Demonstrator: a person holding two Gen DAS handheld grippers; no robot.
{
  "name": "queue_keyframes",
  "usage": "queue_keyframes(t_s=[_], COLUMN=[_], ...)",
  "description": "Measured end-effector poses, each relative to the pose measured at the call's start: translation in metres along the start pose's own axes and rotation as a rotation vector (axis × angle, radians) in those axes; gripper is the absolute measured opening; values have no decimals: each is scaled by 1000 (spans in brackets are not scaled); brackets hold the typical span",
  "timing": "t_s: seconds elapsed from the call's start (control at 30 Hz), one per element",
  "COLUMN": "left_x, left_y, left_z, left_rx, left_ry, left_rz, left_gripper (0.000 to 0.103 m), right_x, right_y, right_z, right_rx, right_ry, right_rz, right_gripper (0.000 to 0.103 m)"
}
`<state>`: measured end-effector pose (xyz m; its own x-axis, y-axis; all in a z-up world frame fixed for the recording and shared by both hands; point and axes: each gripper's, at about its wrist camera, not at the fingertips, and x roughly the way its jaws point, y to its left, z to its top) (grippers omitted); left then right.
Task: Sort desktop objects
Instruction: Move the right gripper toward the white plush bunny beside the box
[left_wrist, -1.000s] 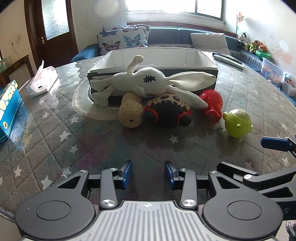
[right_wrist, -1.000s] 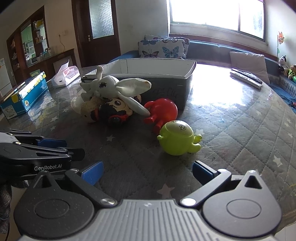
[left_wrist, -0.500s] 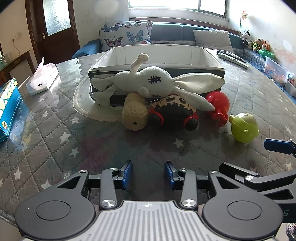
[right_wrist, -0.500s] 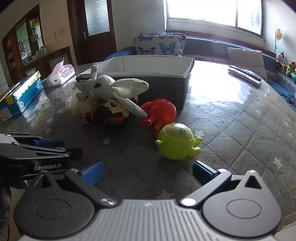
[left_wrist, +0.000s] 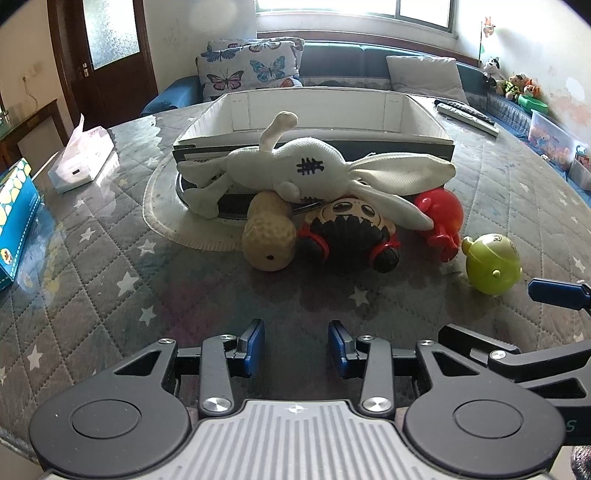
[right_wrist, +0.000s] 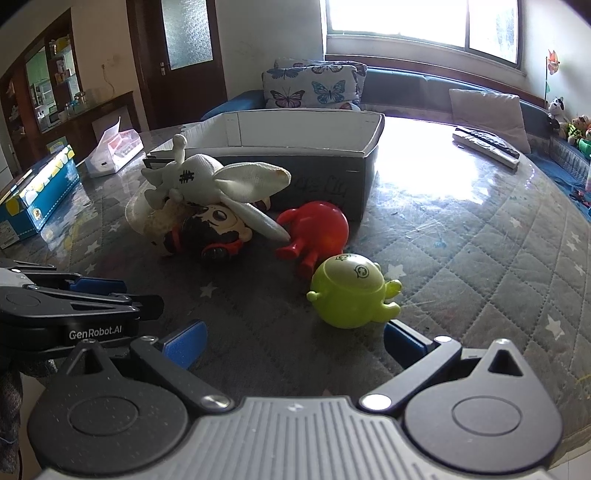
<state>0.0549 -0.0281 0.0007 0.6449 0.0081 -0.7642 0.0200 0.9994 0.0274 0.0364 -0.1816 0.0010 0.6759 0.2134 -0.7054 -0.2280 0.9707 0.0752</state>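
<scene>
A white plush rabbit (left_wrist: 314, 173) (right_wrist: 218, 177) lies over a tan peanut toy (left_wrist: 267, 236) and a dark-haired doll head (left_wrist: 347, 232) (right_wrist: 214, 229), in front of an open white-lined box (left_wrist: 314, 110) (right_wrist: 303, 129). A red figure (left_wrist: 441, 218) (right_wrist: 317, 232) and a green round figure (left_wrist: 491, 264) (right_wrist: 349, 295) lie to the right. My left gripper (left_wrist: 296, 345) is open a little and empty, short of the toys. My right gripper (right_wrist: 293, 341) is wide open and empty, just short of the green figure.
A tissue pack (left_wrist: 81, 162) and a blue carton (left_wrist: 14, 218) sit at the table's left. Remote controls (right_wrist: 487, 142) lie at the far right. A round white mat (left_wrist: 166, 218) lies under the box. A sofa with cushions stands behind.
Both grippers have moved forward a little toward the toys. The green figure now lies closer to my right gripper's open fingers. The toys have not moved.
</scene>
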Motion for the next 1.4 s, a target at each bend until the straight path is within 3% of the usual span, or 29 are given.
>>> queue_keyframes(t_s=[1.4], left_x=[9], left_y=[7], left_z=[26], left_rx=[1], left_ry=[5], left_rz=[-9], left_gripper=[40], right_x=[10], right_y=[0], right_z=[24], right_rx=[7], right_ry=[-1], right_rz=[14], right_gripper=[99])
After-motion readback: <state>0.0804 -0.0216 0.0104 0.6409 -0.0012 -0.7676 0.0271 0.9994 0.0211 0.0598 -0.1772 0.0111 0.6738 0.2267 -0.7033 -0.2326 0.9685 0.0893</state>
